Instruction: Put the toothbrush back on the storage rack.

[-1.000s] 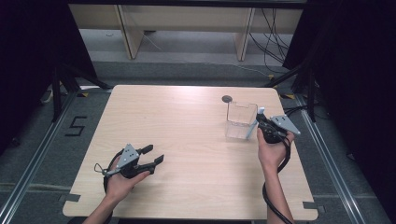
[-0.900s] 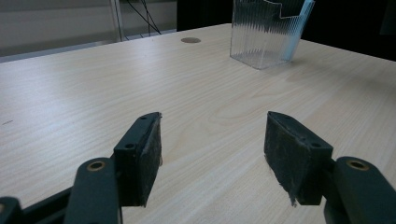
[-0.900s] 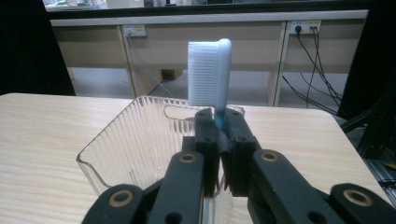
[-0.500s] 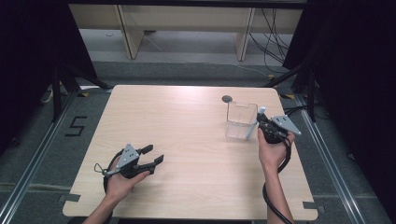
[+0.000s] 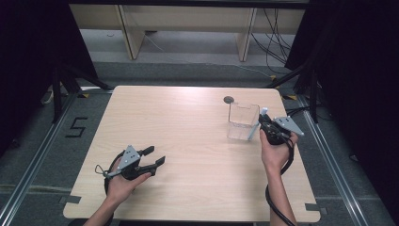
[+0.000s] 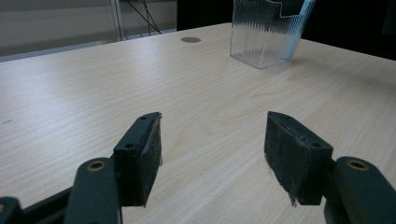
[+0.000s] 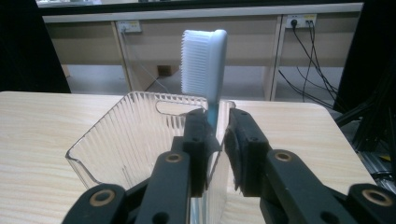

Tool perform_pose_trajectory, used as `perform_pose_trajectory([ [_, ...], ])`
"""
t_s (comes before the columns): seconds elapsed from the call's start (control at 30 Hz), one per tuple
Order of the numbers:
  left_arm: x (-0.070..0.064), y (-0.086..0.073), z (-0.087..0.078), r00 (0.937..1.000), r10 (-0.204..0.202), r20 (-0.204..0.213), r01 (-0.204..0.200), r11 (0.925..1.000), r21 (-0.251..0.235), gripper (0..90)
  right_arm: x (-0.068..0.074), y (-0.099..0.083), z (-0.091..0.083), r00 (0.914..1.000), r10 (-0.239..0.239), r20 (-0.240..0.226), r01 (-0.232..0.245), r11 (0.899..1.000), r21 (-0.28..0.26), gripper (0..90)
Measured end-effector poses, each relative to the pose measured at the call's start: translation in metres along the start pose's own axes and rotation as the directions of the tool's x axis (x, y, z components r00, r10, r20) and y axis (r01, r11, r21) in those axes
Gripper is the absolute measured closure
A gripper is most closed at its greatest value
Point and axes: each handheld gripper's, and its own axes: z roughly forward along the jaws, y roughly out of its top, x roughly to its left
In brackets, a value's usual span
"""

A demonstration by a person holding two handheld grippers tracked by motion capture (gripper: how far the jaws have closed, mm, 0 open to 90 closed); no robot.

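1. One light wooden table (image 5: 188,141) is the work surface; its top is bare except for a clear ribbed container (image 5: 242,121) toward 1 o'clock and a small dark round disc (image 5: 229,99) just beyond it at 12 o'clock of the container
2. Beyond the table's far edge at 12 o'clock stand pale shelf units (image 5: 188,23) on a grey floor, with loose cables (image 5: 275,42) at 1 o'clock; dark curtains close off 9 and 3 o'clock
3. Floor tape marked "5" (image 5: 76,127) lies at 9 o'clock, outside the table's left edge
4. Right gripper (image 5: 261,125) sits near the table's right edge at 2 o'clock, its jaws clamped on the handle of a light blue toothbrush (image 7: 205,65). In the right gripper view the brush stands upright, bristles facing left, just at the container's near wall; whether it touches the wall cannot be told
5. Left gripper (image 5: 154,156) rests at 7 o'clock, jaws spread wide with nothing between the pads (image 6: 149,149)
6. Open tabletop spans the centre, the far-left corner and the near edge between the two hands
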Motion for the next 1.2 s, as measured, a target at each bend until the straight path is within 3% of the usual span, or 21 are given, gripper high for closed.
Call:
perform_pose_trajectory([
  [0.2, 0.0, 0.0, 0.0, 1.0, 0.0, 0.0, 0.0, 1.0, -0.001, 36.4, -0.002, -0.001, 0.0, 0.9999, -0.015, 0.006, 0.015, 1.0, -0.001, 72.6],
  [0.23, 0.0, 0.0, 0.0, 1.0, 0.0, 0.0, 0.0, 1.0, 0.0, 36.4, 0.0, -0.002, -0.001, 0.9998, 0.02, 0.008, -0.02, 1.0, 0.01, 71.7],
  [0.27, 0.0, 0.0, 0.001, 1.0, -0.001, 0.002, 0.001, 1.0, -0.003, 36.4, -0.002, -0.001, -0.001, 0.9999, -0.004, 0.014, 0.004, 1.0, 0.017, 70.8],
  [0.43, 0.0, -0.001, 0.002, 1.0, -0.003, 0.008, 0.003, 0.9999, -0.013, 36.4, -0.001, -0.003, -0.002, 0.9994, 0.031, 0.016, -0.032, 0.999, 0.023, 65.1],
  [0.5, 0.0, -0.001, 0.001, 1.0, -0.002, 0.006, 0.002, 1.0, -0.009, 36.4, -0.004, -0.003, -0.002, 0.9999, 0.002, 0.014, -0.002, 1.0, 0.024, 62.6],
  [0.63, 0.0, -0.001, 0.001, 1.0, -0.002, 0.008, 0.002, 0.9999, -0.012, 36.4, -0.003, -0.004, -0.004, 0.9994, 0.033, 0.013, -0.033, 0.999, 0.039, 58.1],
  [0.83, 0.0, -0.001, 0.001, 1.0, -0.001, 0.001, 0.001, 1.0, 0.001, 36.4, -0.005, -0.004, -0.007, 1.0, 0.006, -0.003, -0.006, 0.999, 0.054, 52.2],
  [0.9, 0.0, -0.001, 0.001, 1.0, -0.001, 0.001, 0.001, 1.0, 0.001, 36.4, -0.002, -0.005, -0.008, 0.999, 0.045, -0.004, -0.045, 0.997, 0.07, 50.5],
  [0.93, 0.0, -0.001, 0.001, 1.0, 0.0, 0.0, 0.0, 1.0, 0.002, 36.4, -0.003, -0.006, -0.008, 0.9997, 0.021, -0.011, -0.02, 0.998, 0.06, 49.7],
  [1.17, 0.0, -0.001, 0.001, 1.0, 0.0, 0.0, 0.0, 1.0, 0.003, 36.3, 0.002, -0.007, -0.016, 0.9997, 0.019, -0.013, -0.018, 0.994, 0.106, 46.1],
  [1.2, 0.0, -0.001, 0.001, 1.0, 0.0, 0.0, 0.0, 1.0, 0.003, 36.4, 0.001, -0.008, -0.017, 0.9999, -0.002, -0.016, 0.004, 0.995, 0.097, 45.9],
])
